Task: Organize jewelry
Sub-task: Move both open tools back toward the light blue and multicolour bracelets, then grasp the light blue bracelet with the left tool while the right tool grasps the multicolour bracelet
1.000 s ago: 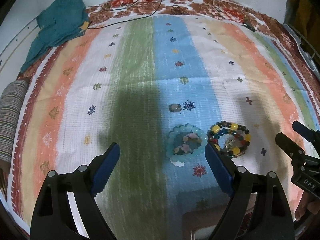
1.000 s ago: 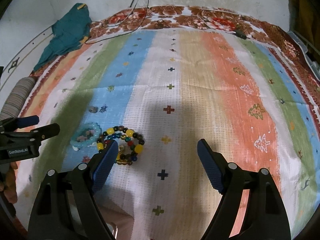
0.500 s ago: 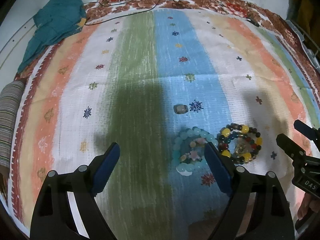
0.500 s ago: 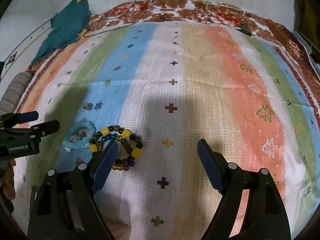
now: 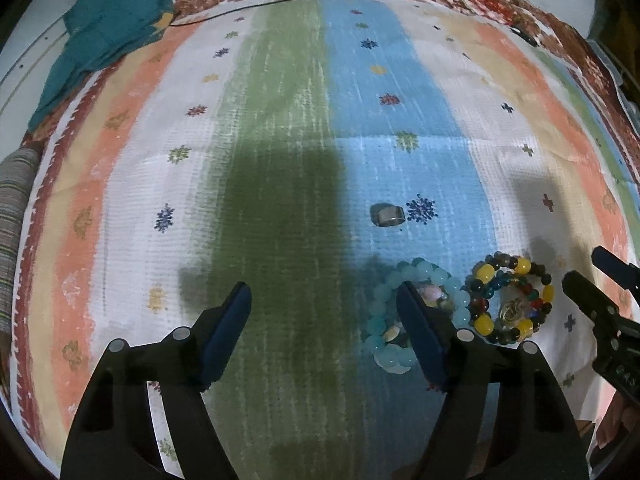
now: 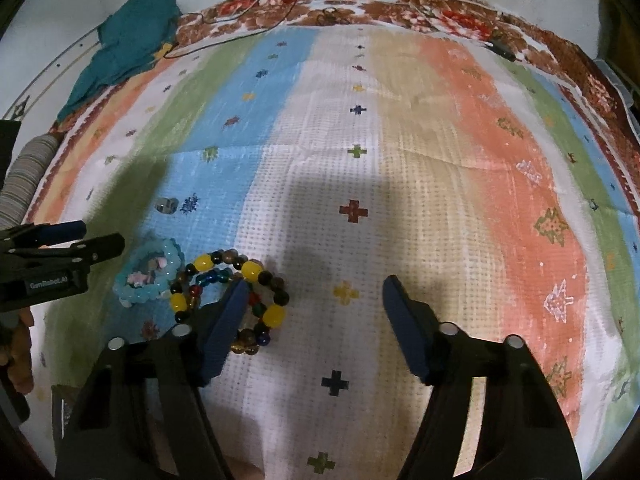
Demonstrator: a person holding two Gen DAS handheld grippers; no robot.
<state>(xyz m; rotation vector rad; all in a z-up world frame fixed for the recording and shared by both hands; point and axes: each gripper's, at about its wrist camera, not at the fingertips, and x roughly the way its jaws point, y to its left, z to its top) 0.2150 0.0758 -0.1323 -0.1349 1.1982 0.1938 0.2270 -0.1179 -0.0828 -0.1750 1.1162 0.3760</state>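
Note:
A light blue bead bracelet [image 5: 436, 280] lies on the striped cloth [image 5: 280, 120], with small charms inside it. A multicoloured bead bracelet [image 5: 516, 296] with yellow beads lies right beside it. A small silver ring [image 5: 387, 215] lies a little farther on the blue stripe. My left gripper [image 5: 324, 312] is open and empty above the cloth; its right finger covers part of the blue bracelet. My right gripper [image 6: 312, 300] is open and empty; its left finger overlaps the multicoloured bracelet [image 6: 228, 284]. The blue bracelet [image 6: 148, 272] and ring [image 6: 166, 204] show left of it.
A teal cloth [image 5: 108, 36] lies at the far left corner, with a thin black cable [image 5: 248, 4] along the floral border. A striped roll [image 5: 12, 208] sits at the left edge. A grey bin edge [image 5: 628, 92] is at the right.
Both grippers have moved forward and lower over the cloth, so the bracelets and ring sit nearer the fingers. The jewelry has not moved. Both stay open.

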